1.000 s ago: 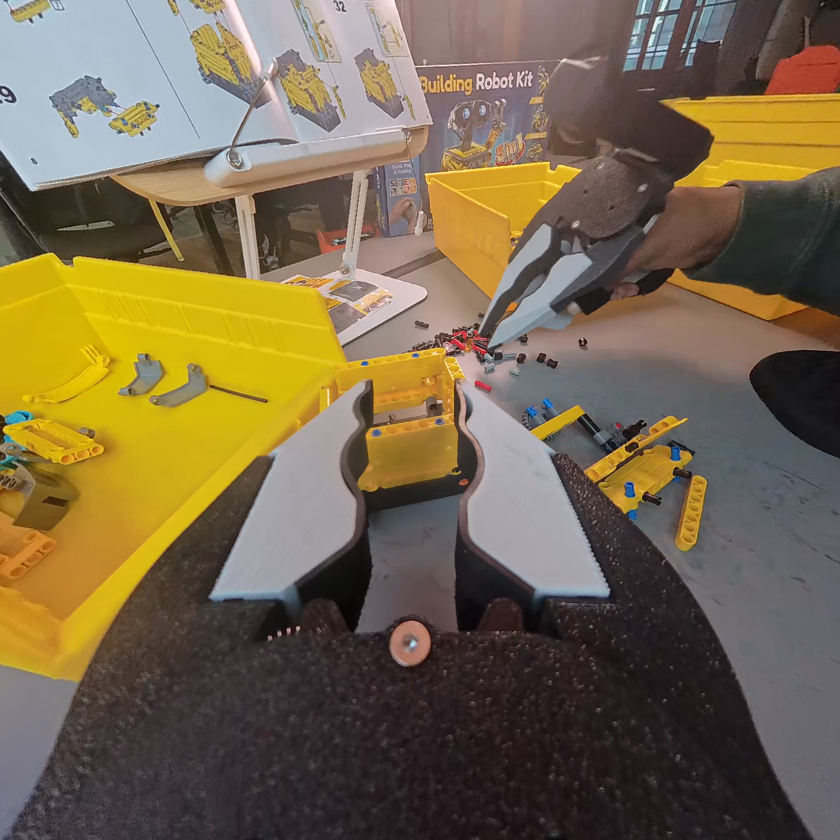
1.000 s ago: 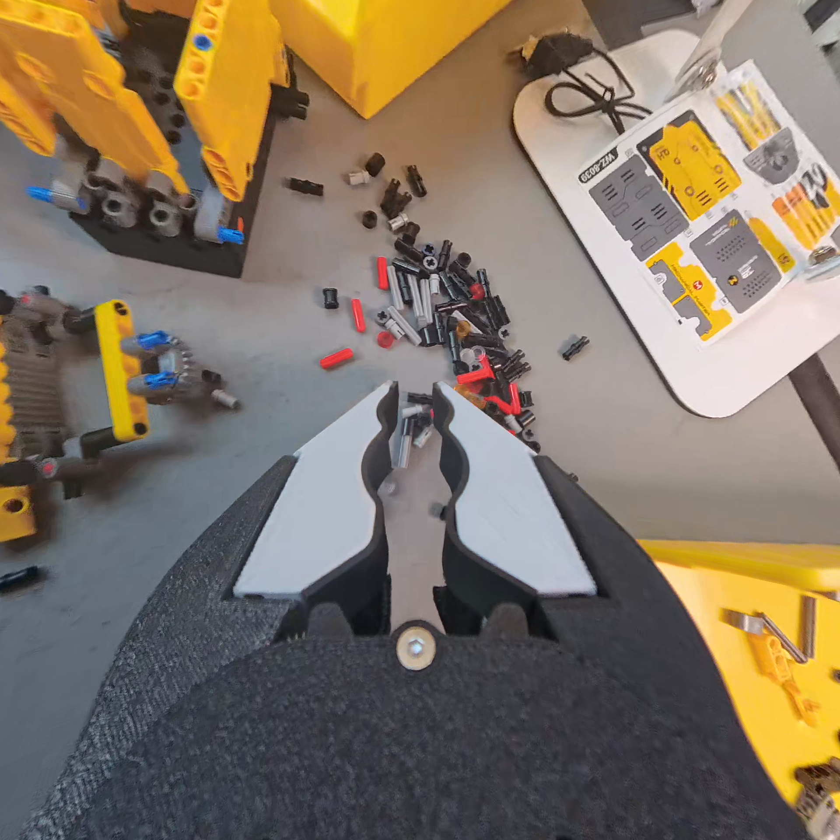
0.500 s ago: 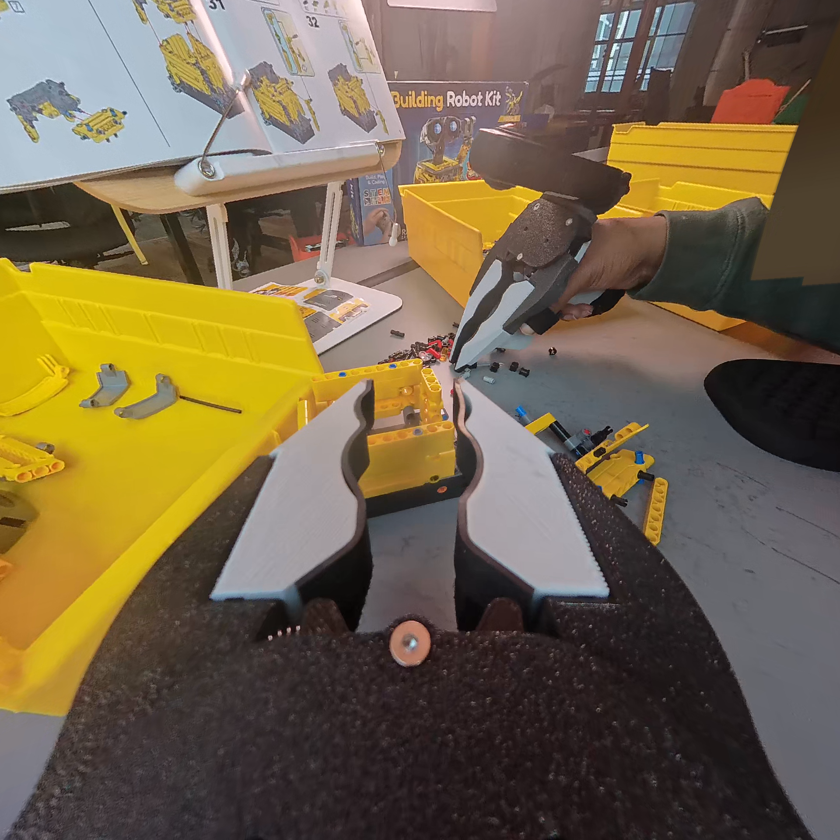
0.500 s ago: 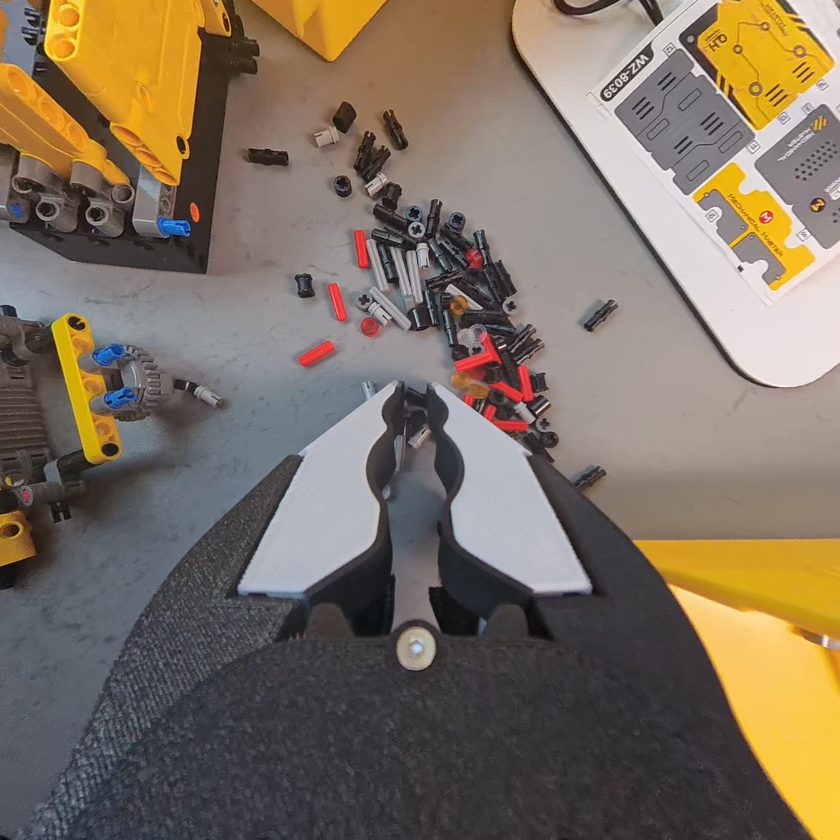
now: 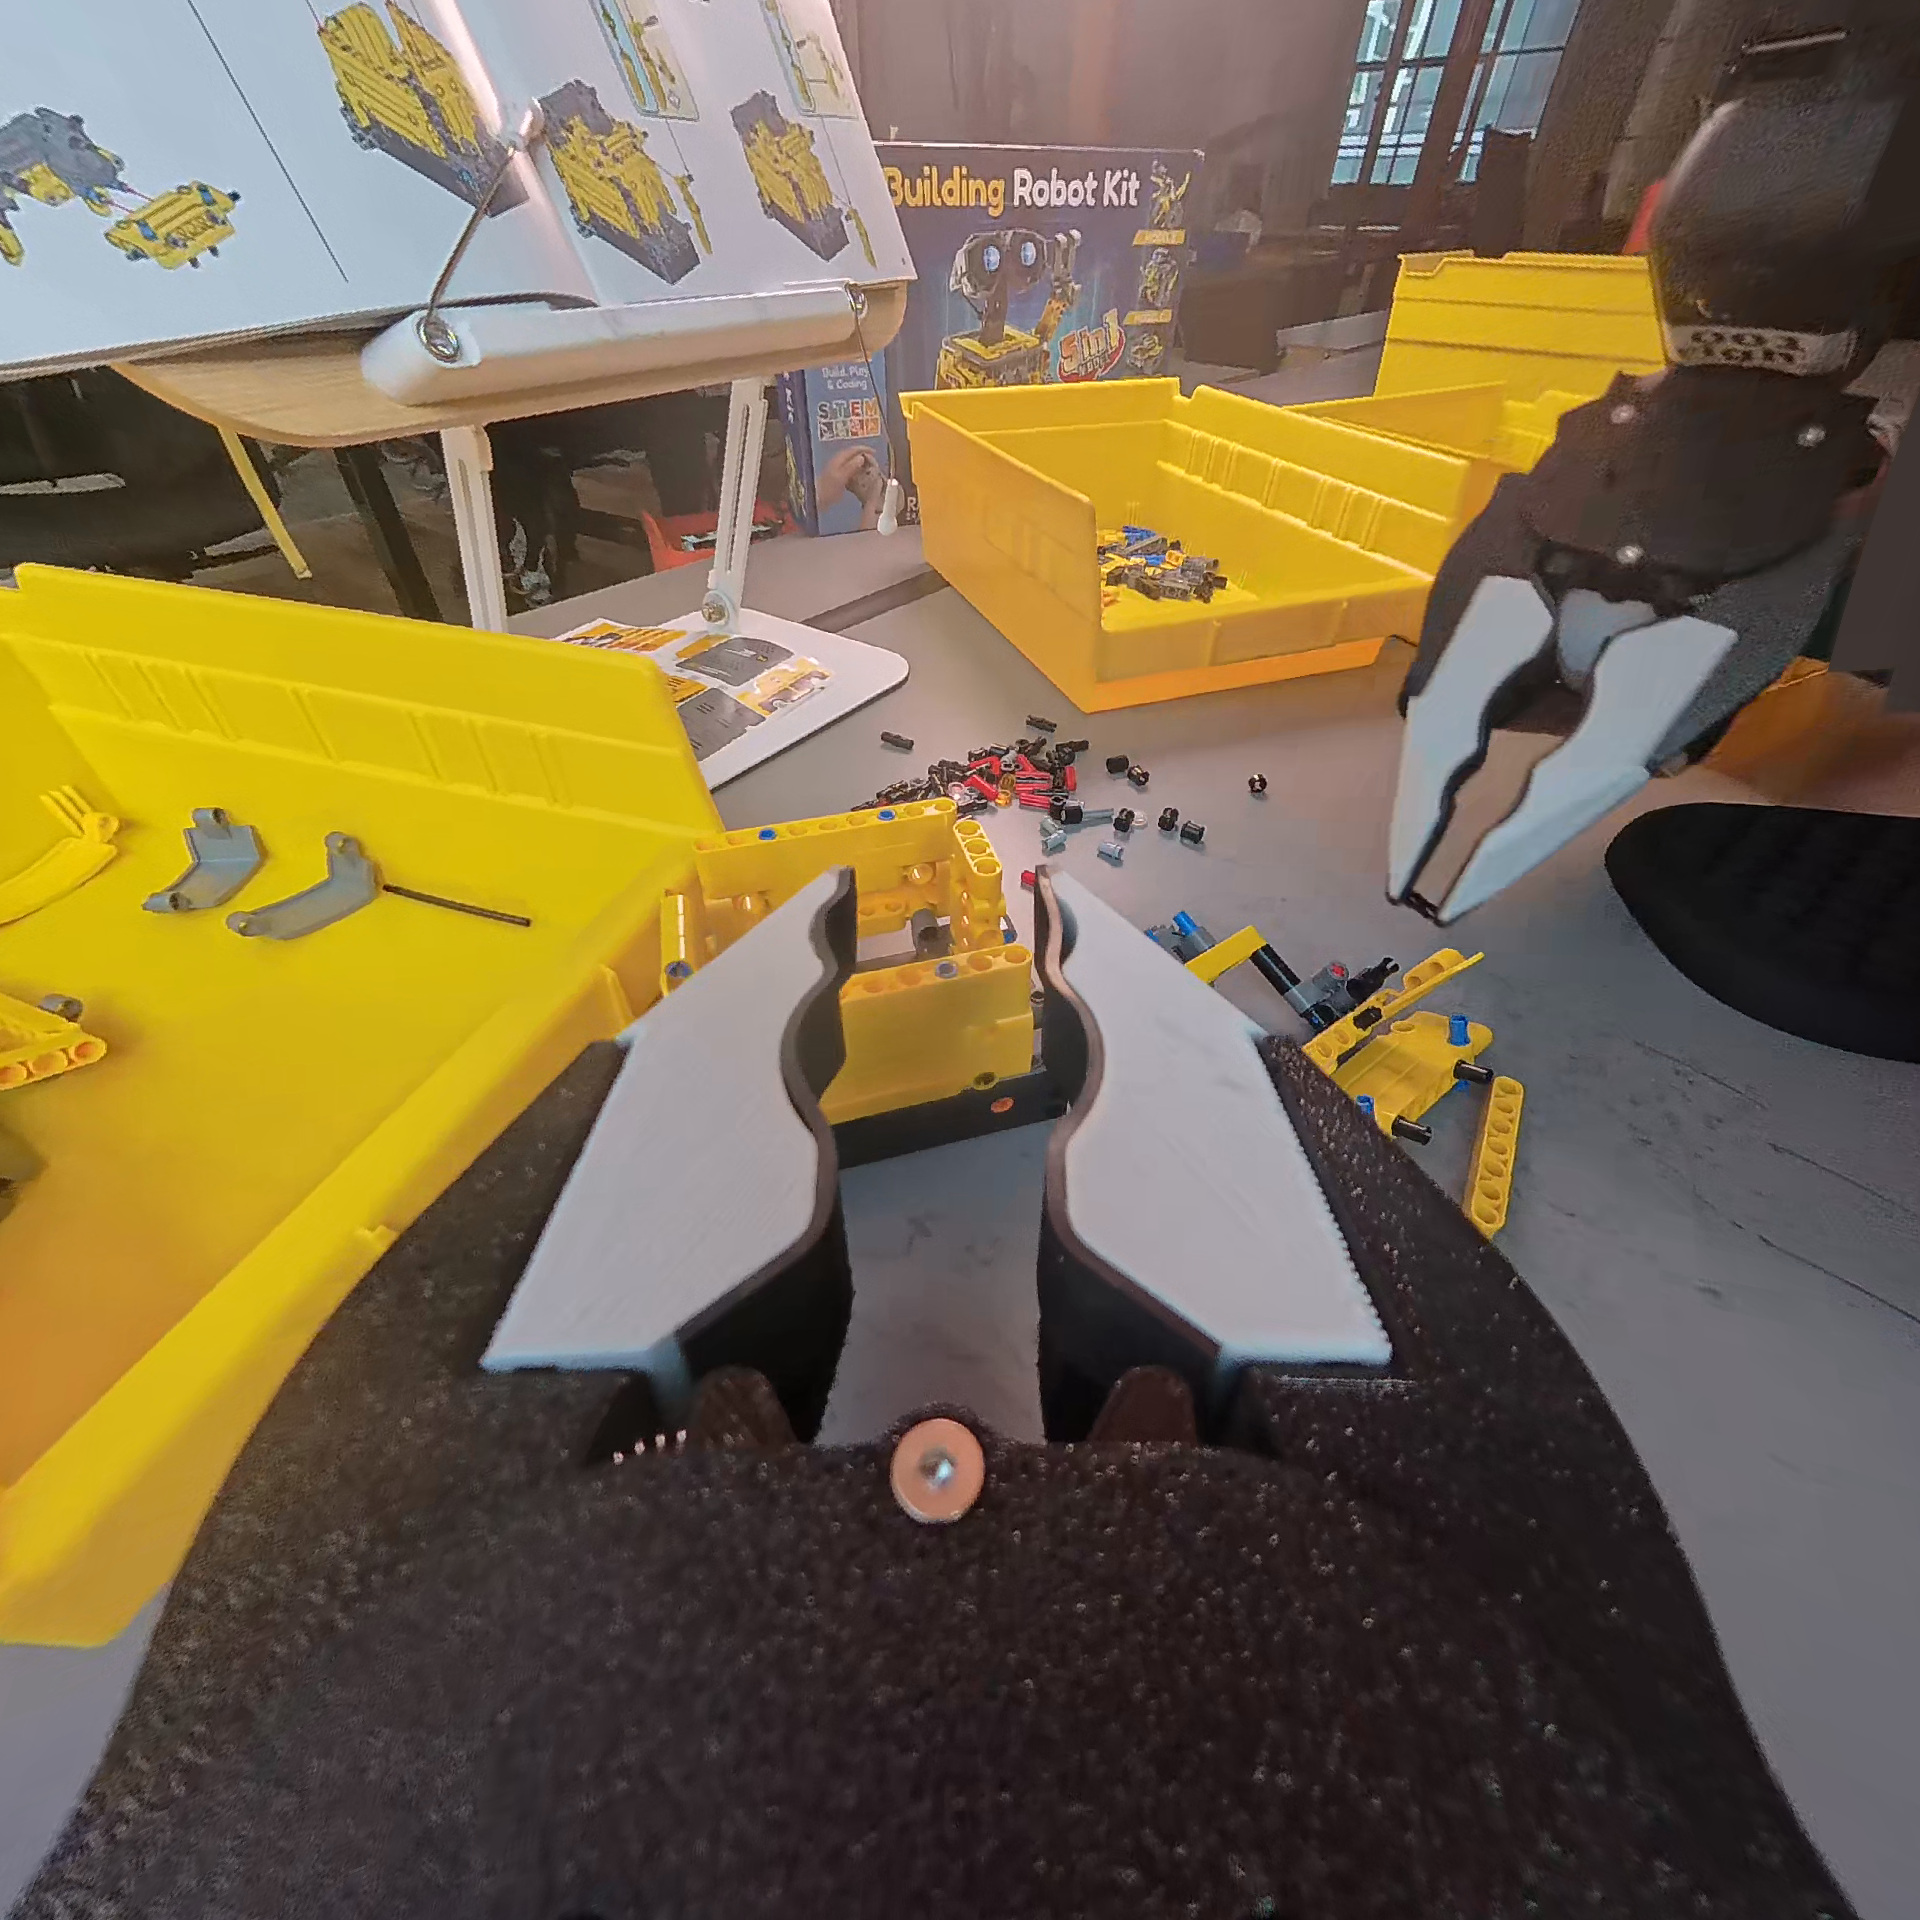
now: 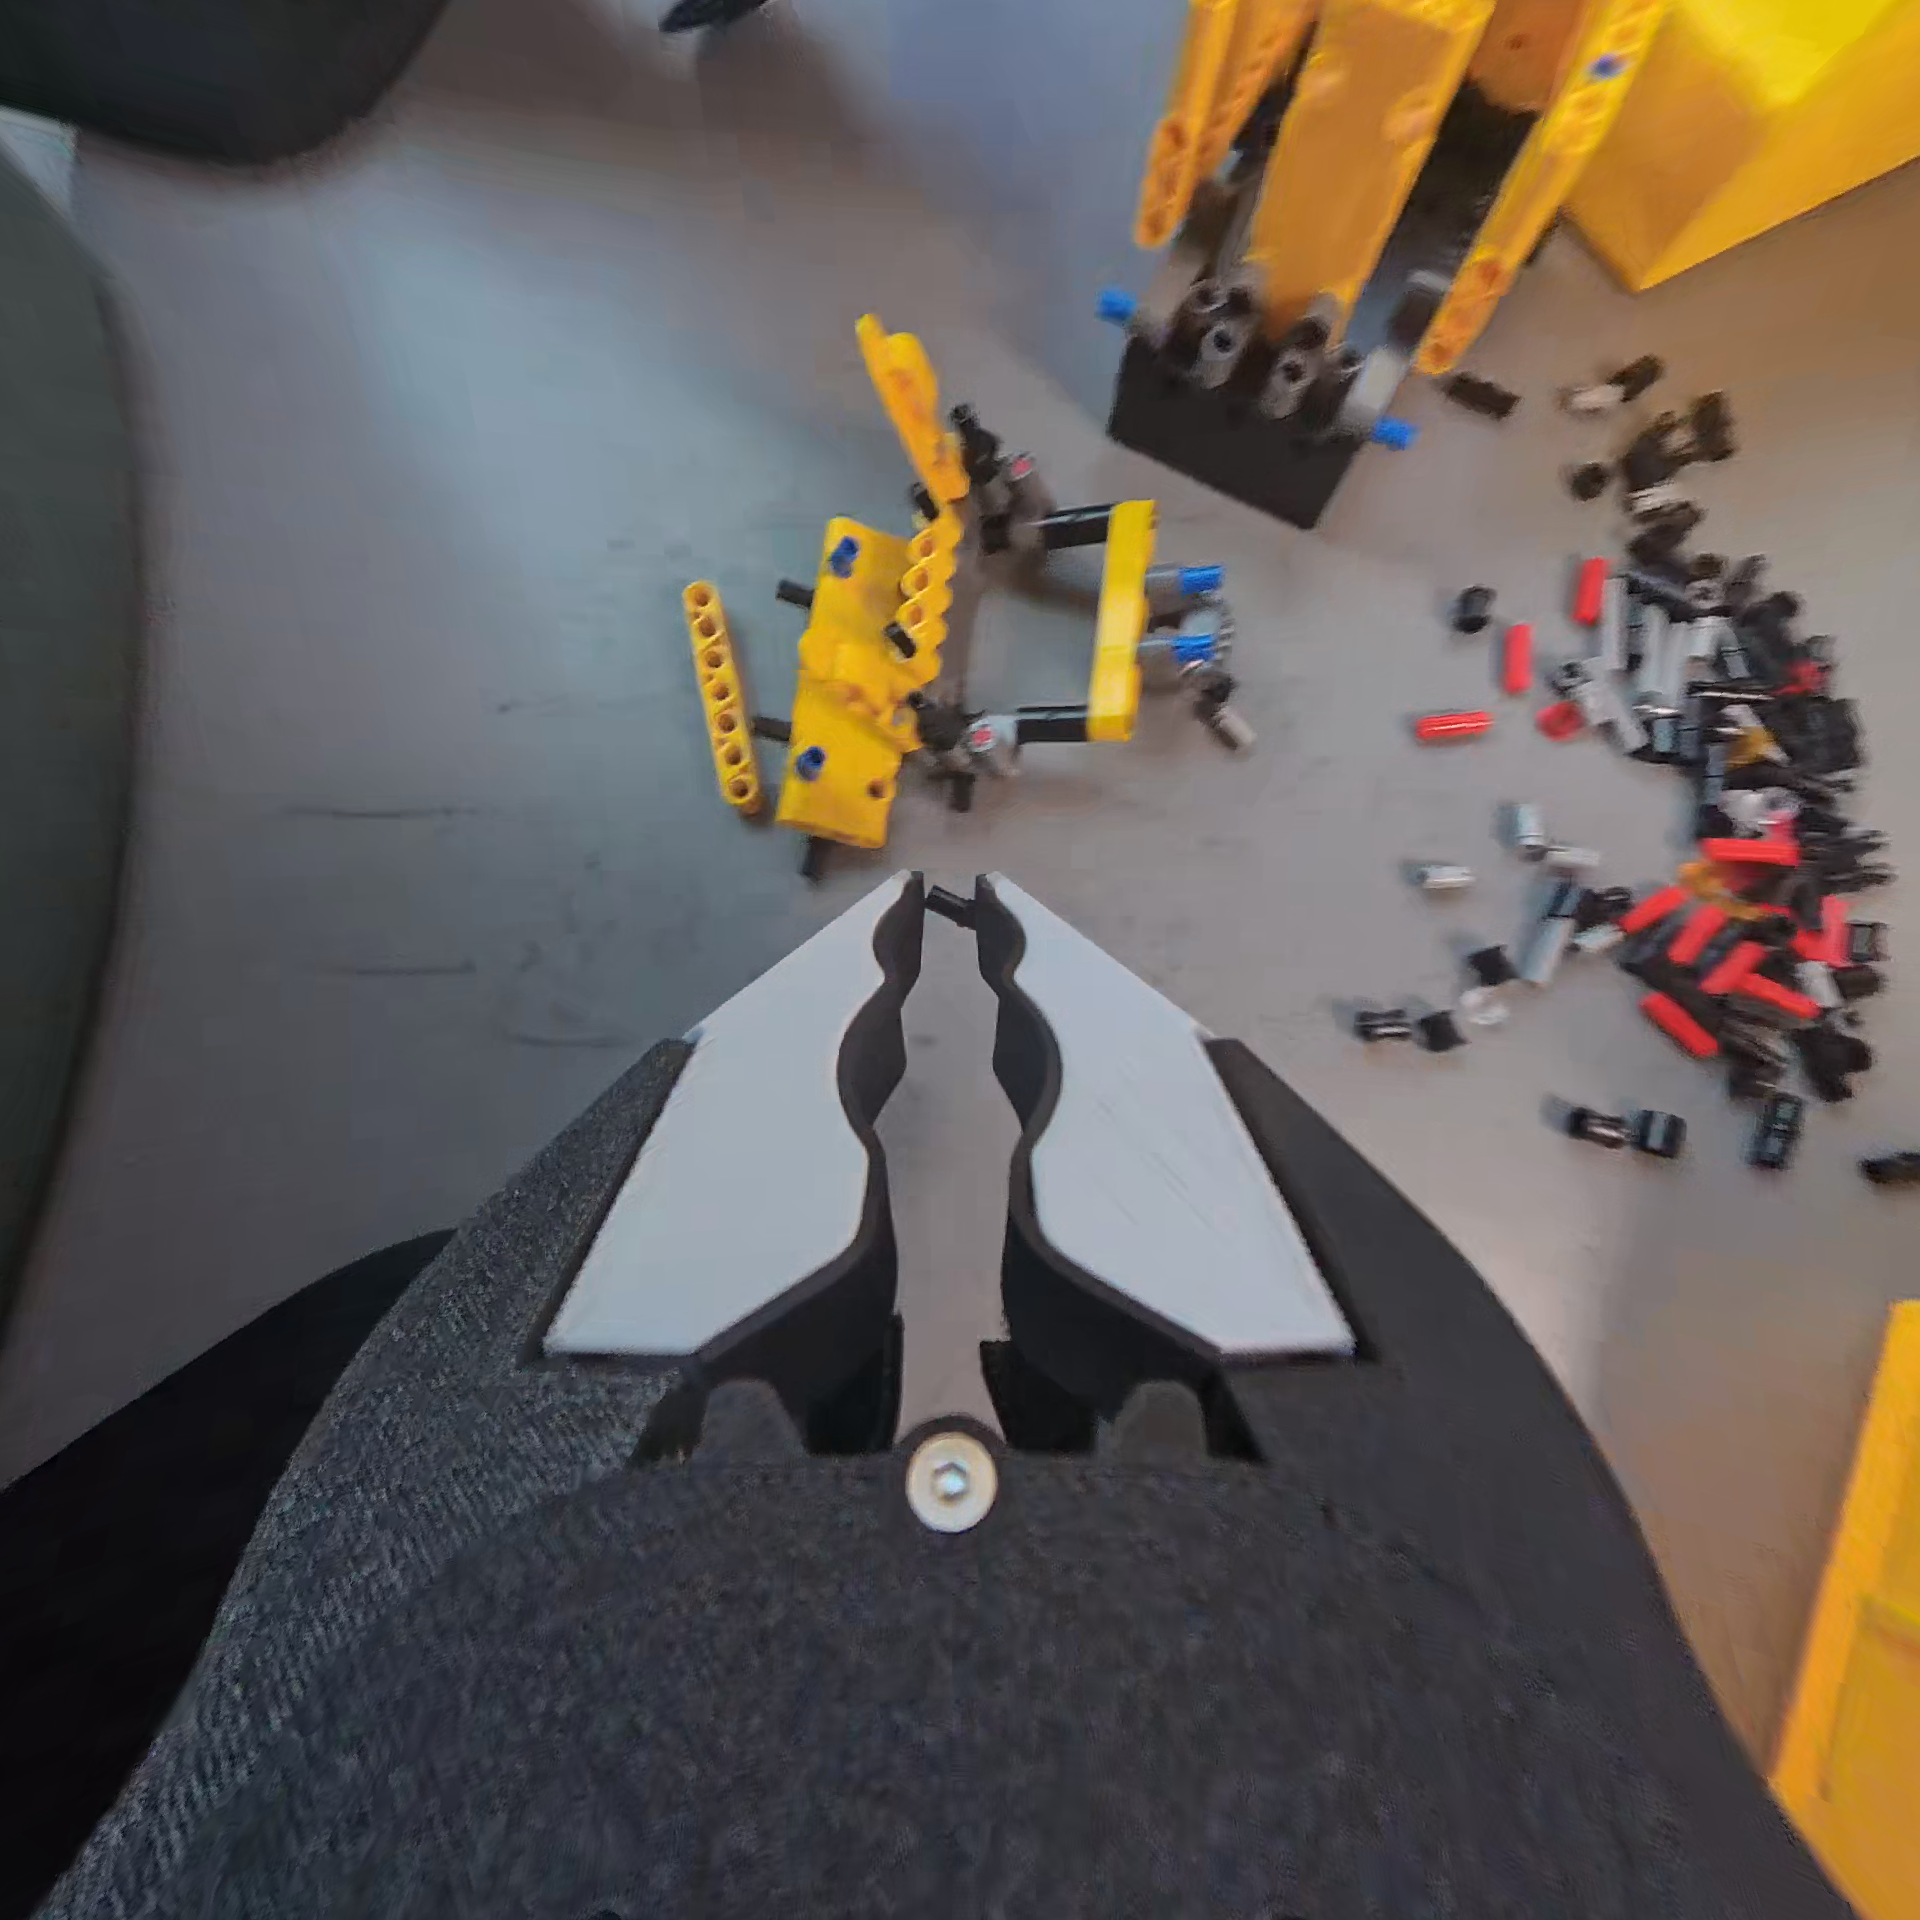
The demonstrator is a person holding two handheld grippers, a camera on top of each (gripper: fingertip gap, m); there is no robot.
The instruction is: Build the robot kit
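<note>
My left gripper (image 5: 943, 894) is shut on a yellow block assembly (image 5: 935, 1018) with a black base, which stands on the grey table against a yellow bin. The assembly also shows in the right wrist view (image 6: 1351, 208). My right gripper (image 6: 948, 885) is shut on a small black pin (image 6: 950, 902), held at the fingertips above the table. It hangs near a flat yellow sub-assembly (image 6: 862, 665) with blue pins and a loose yellow beam (image 6: 722, 696). In the left wrist view the right gripper (image 5: 1429, 904) hangs to the right of the assembly, above that sub-assembly (image 5: 1392, 1049).
A pile of black, red and grey pins (image 6: 1714, 831) lies right of the right gripper. A yellow bin (image 5: 312, 1039) with grey and yellow parts is at left, another bin (image 5: 1195, 623) behind. An instruction booklet (image 5: 416, 156) on a stand, a kit box (image 5: 1039, 312) and a dark pad (image 5: 1787, 935) surround the work area. My hands' fingertips stand some 20 centimeters from each other.
My right gripper closed on a black pin in the pile, lifted it and moved away from the pile towards the flat yellow sub-assembly. My left gripper kept its hold on the yellow assembly.
</note>
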